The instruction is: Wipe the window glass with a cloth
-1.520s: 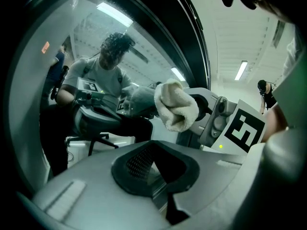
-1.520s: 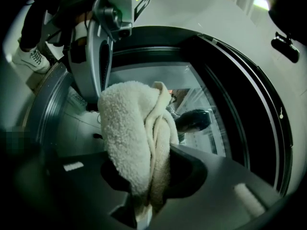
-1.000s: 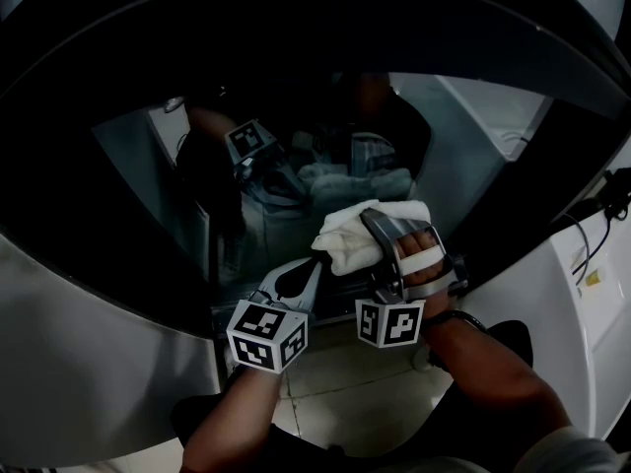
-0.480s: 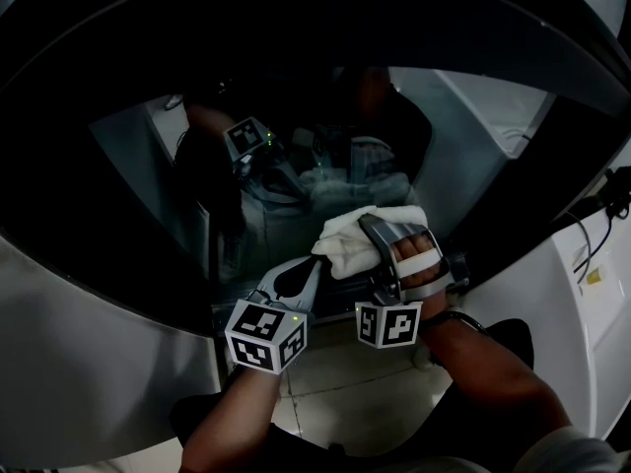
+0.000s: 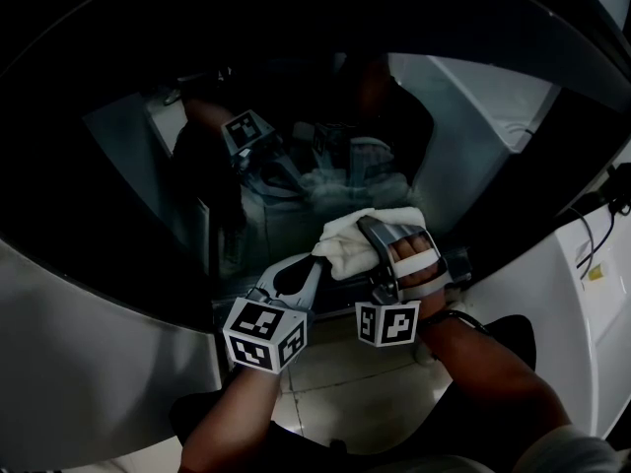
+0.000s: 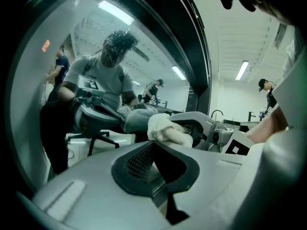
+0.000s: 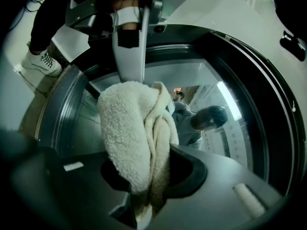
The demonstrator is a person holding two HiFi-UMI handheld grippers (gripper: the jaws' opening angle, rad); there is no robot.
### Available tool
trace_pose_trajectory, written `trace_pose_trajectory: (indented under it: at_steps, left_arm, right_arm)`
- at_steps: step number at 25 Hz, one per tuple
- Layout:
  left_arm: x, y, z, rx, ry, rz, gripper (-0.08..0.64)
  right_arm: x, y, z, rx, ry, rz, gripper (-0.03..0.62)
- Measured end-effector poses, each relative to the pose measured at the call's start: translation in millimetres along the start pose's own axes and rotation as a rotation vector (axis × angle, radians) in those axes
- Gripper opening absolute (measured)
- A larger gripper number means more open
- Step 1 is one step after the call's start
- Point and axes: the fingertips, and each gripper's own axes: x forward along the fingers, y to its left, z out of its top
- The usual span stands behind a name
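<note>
Right gripper point(image 7: 144, 190): clamped on a folded white terry cloth point(image 7: 132, 152), which stands up from between its jaws and bulges past their tips.
Cloth: straight ahead of the right gripper, low on the round, dark window glass point(image 5: 296, 156). In the head view it meets its own reflection, so it seems to touch the pane.
Left gripper point(image 6: 156, 166): jaws together with nothing between them. It is just beside the right gripper, on that gripper's left, with its tips near the glass's lower edge, inside the wide black door ring point(image 5: 89, 254).
Glass: reflects the person and the room, and no streaks or dirt can be made out.
Step in hand: as I judge it, the wipe itself, working the lower part of the pane.
Next move: likely a sweep of the cloth away from the left gripper, across or up the glass. That calls for a firm clamp so the bundle does not slip, and steady pressure that follows the curve of the pane.
</note>
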Motion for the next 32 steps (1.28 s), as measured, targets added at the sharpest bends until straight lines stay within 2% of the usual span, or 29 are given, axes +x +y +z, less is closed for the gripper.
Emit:
trace_pose_trajectory:
  at_steps: [23, 32]
  left_arm:
    - [-1, 0, -5, 0.01, 0.011, 0.004, 0.017]
    - [-2, -2, -5, 0.006, 0.017, 0.004, 0.017]
  right_arm:
    - [0, 36, -6, -0.014, 0.002, 0.06, 0.109]
    - [-2, 54, -12, -0.035, 0.011, 0.109, 0.109]
